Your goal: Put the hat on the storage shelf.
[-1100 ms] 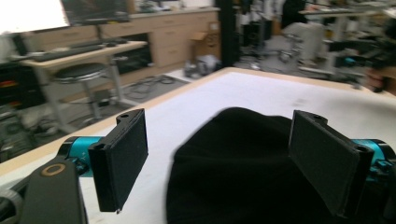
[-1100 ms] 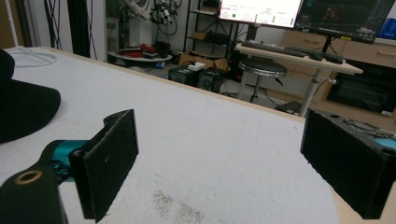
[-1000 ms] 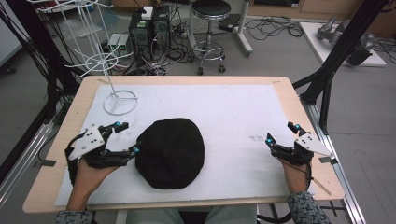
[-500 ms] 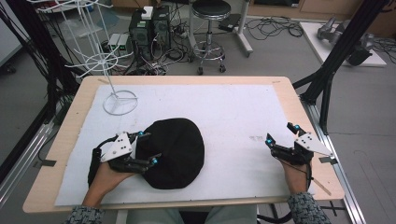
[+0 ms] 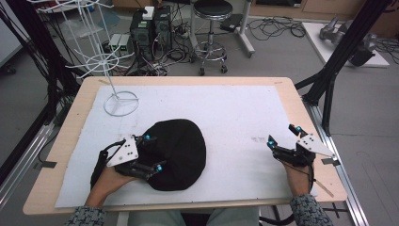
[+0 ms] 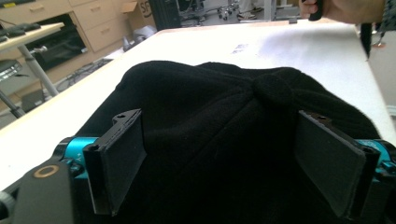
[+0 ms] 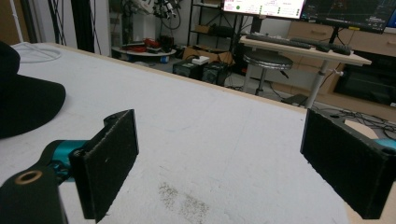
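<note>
We see a black hat (image 5: pixel 176 153) lying flat on the white mat (image 5: pixel 235 108) of the table, near the front edge and a little left of the middle. Its long axis runs from the front edge toward the back edge, with the rounded top pointing to the back.

Our left gripper (image 5: pixel 150 153) is at the left side of the hat, and its jaws stand wide apart, one on each side of the hat's left part. In the left gripper view the hat (image 6: pixel 224 140) lies between the two pads (image 6: pixel 119 161) and directly in front of them, but the pads do not press the cloth yet. So the hat lies straight ahead of this gripper, toward the right edge of the table.

Our right gripper (image 5: pixel 284 134) is near the right edge, well apart from the hat, also with its jaws open and nothing between them. The left hand is clearly the nearer one, so we judge that closing it on the hat is the coming move.

A white wire stand (image 5: pixel 117 94) is at the back left corner.
</note>
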Motion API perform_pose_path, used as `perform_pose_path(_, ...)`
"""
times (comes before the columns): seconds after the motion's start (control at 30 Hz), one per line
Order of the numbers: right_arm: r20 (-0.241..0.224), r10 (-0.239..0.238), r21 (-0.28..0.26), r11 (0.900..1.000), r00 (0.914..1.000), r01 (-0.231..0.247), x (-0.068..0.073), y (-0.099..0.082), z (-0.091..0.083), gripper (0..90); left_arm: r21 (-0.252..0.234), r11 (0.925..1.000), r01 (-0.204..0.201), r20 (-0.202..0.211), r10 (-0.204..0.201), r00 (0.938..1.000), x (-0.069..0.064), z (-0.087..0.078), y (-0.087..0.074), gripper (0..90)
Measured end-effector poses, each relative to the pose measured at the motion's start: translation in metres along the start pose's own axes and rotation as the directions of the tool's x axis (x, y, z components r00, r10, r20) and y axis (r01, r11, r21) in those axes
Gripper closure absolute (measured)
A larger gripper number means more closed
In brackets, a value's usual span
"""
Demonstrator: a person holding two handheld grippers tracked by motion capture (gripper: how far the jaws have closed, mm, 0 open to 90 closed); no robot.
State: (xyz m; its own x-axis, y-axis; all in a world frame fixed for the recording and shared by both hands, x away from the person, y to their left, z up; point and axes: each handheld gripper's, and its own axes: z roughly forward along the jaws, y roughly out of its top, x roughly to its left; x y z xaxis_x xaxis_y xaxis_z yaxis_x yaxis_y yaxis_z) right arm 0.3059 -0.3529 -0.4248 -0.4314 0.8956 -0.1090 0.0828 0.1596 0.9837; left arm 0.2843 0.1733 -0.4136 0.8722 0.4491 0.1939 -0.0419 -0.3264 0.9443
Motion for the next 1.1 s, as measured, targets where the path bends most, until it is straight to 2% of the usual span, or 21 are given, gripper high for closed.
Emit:
perform_pose_path(0.07,-0.003,0.001,0.002,1.0,1.0,-0.001,0.0,0.0,0.0,10.4,0.007,0.9999,-0.007,-0.003,0.007,1.0,-0.001,0.002,0.0,18.9)
perform_pose_path(0.1,-0.002,0.005,0.005,1.0,1.0,-0.005,0.001,0.0,0.0,10.4,0.018,0.9998,-0.003,-0.002,0.003,1.0,-0.001,0.003,0.0,25.8)
perform_pose_path(0.13,-0.001,0.006,0.005,1.0,1.0,-0.006,0.001,0.0,0.0,10.4,0.033,0.9994,0.009,0.022,-0.01,0.9997,-0.001,0.005,-0.001,30.4)
perform_pose_path(0.17,-0.001,0.006,0.005,1.0,1.0,-0.006,0.001,0.0,0.0,10.4,0.033,0.9994,0.009,0.022,-0.01,0.9997,-0.001,0.005,-0.001,36.7)
perform_pose_path(0.2,-0.001,0.008,0.005,1.0,1.0,-0.008,0.001,0.0,0.0,10.4,0.044,0.999,0.007,0.027,-0.008,0.9996,-0.002,0.005,-0.001,36.7)
perform_pose_path(0.23,0.001,0.008,0.006,1.0,1.0,-0.008,0.001,0.0,0.0,10.4,0.05,0.9988,0.002,0.037,-0.004,0.9993,-0.002,0.006,-0.002,49.2)
perform_pose_path(0.27,0.001,0.008,0.006,1.0,1.0,-0.008,0.001,0.0,0.0,10.4,0.058,0.9983,-0.005,0.043,0.003,0.9991,-0.003,0.006,-0.002,49.2)
perform_pose_path(0.33,0.002,0.007,0.007,1.0,1.0,-0.007,0.001,0.0,0.0,10.4,0.072,0.9972,-0.018,0.049,0.015,0.9987,-0.003,0.008,-0.002,63.1)
perform_pose_path(0.43,0.002,0.007,0.009,0.9999,1.0,-0.007,0.0,0.0,0.0,10.4,0.081,0.9961,-0.036,0.036,0.033,0.9988,-0.003,0.008,0.0,71.7)
perform_pose_path(0.53,0.008,0.012,0.012,0.9998,0.9999,-0.012,-0.001,-0.001,-0.001,10.4,0.051,0.9983,-0.029,0.017,0.028,0.9995,-0.002,0.006,0.004,80.8)
perform_pose_path(0.7,0.013,0.018,0.011,0.9998,0.9997,-0.018,-0.002,-0.001,-0.002,10.4,0.026,0.9988,-0.041,0.019,0.041,0.999,0.001,0.004,0.01,83.0)
perform_pose_path(0.87,0.025,0.029,0.014,0.9995,0.9993,-0.029,-0.004,-0.002,-0.004,10.4,0.0,0.9996,-0.028,0.028,0.028,0.9992,0.005,0.002,0.017,83.5)
perform_pose_path(1.1,0.034,0.034,0.013,0.9993,0.9988,-0.034,-0.006,-0.003,-0.005,10.4,-0.03,0.9994,-0.014,0.046,0.016,0.9988,0.021,0.002,0.039,83.6)
